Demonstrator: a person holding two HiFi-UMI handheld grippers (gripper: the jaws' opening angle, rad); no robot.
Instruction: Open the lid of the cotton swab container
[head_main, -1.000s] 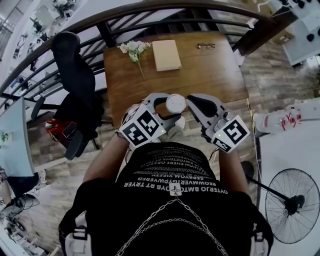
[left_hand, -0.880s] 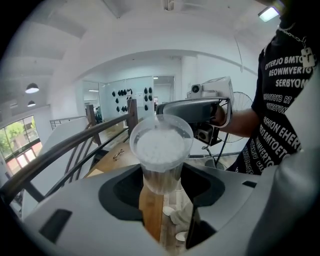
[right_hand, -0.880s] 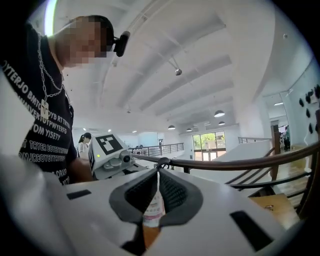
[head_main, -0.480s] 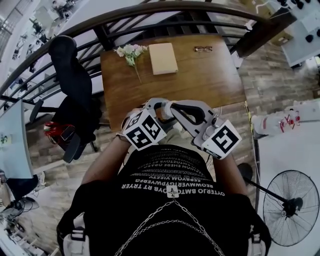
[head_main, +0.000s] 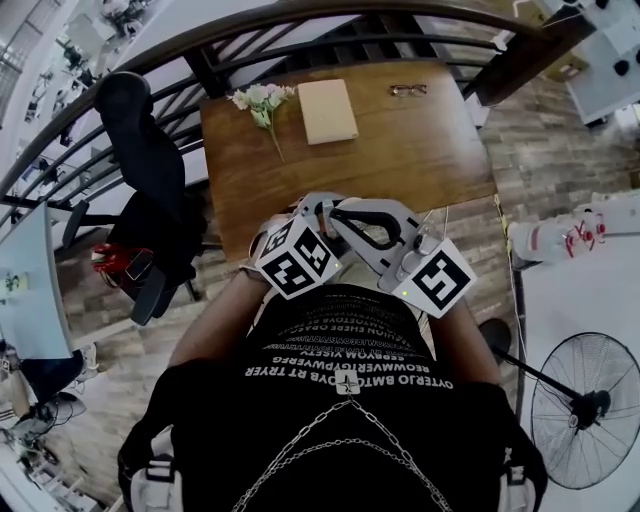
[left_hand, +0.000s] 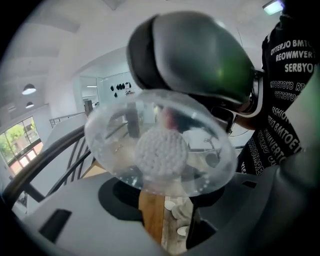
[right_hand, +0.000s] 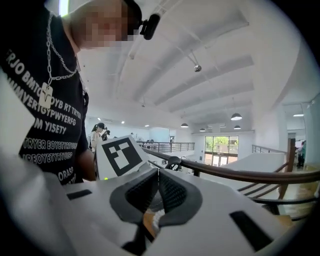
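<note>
Left gripper view: cotton swab container (left_hand: 160, 150) blurred, close to lens, far side covered by right gripper (head_main: 335, 212); head view: container hidden under right gripper; fan (head_main: 585, 410) cut by right edge

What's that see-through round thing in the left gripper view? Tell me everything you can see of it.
The cotton swab container is a clear, round plastic tub seen end-on, so its packed white swab tips form a dimpled disc at its centre. It is gripped between the left gripper's jaws. The right gripper's dark, shut jaws overlap its upper edge; whether they pinch the lid doesn't show.
</note>
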